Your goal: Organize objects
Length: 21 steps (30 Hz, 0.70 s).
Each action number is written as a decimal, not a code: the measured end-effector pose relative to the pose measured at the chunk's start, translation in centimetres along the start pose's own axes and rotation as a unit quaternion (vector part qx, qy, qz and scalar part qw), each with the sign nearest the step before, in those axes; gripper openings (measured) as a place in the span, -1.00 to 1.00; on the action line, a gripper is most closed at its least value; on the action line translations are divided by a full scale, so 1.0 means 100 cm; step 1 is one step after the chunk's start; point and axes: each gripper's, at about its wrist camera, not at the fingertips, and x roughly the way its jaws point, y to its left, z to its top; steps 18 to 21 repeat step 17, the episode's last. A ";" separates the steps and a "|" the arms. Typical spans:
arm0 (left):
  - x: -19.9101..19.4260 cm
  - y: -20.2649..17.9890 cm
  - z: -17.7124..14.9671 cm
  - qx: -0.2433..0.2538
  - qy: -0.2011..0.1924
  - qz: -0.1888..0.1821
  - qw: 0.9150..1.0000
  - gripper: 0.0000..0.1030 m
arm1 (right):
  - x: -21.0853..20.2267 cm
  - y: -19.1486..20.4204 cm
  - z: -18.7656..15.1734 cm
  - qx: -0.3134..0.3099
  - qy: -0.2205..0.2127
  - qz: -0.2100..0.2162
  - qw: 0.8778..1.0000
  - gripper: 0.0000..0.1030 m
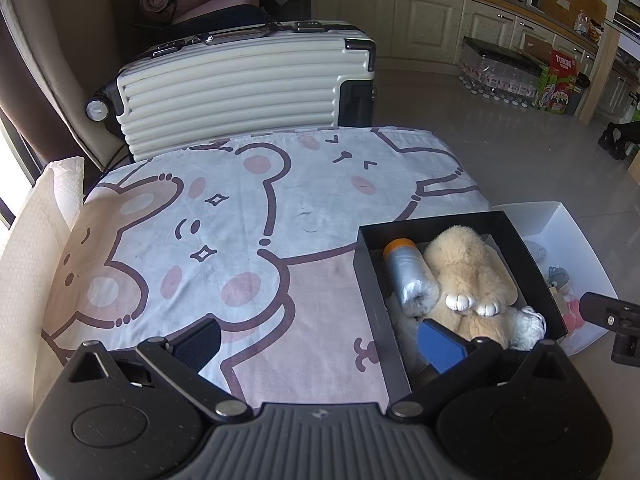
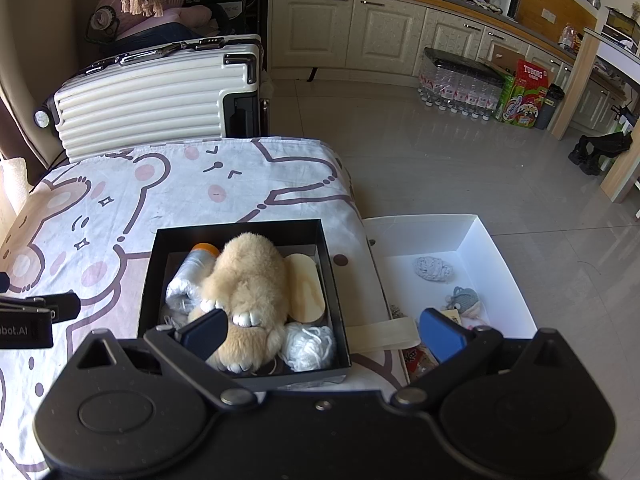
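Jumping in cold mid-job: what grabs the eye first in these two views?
The fluffy beige plush toy filling the black box on the cartoon bear sheet, packed beside a silver bottle and white yarn. Next, the white box right of the bed holding small knitted items, and the ribbed white suitcase behind. Both grippers hover open.

On my desk sits the black open-topped cardboard box; in it the beige furry plush toy lies between a grey foil-wrapped bottle (left) and an oval wooden board. Right of the desk lies a white shallow cardboard tray; behind it stands a cream ribbed hard-shell suitcase.
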 end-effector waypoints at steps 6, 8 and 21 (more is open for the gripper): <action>0.000 0.000 0.000 0.000 0.000 0.000 1.000 1.00 | 0.000 0.000 0.000 0.000 0.000 0.000 1.000 1.00; 0.000 0.000 0.000 0.000 0.000 0.000 1.000 1.00 | 0.000 0.000 0.000 0.000 0.000 0.000 1.000 1.00; 0.000 -0.003 -0.002 0.004 0.000 -0.002 1.000 1.00 | 0.000 0.000 -0.001 0.000 0.000 0.000 1.000 1.00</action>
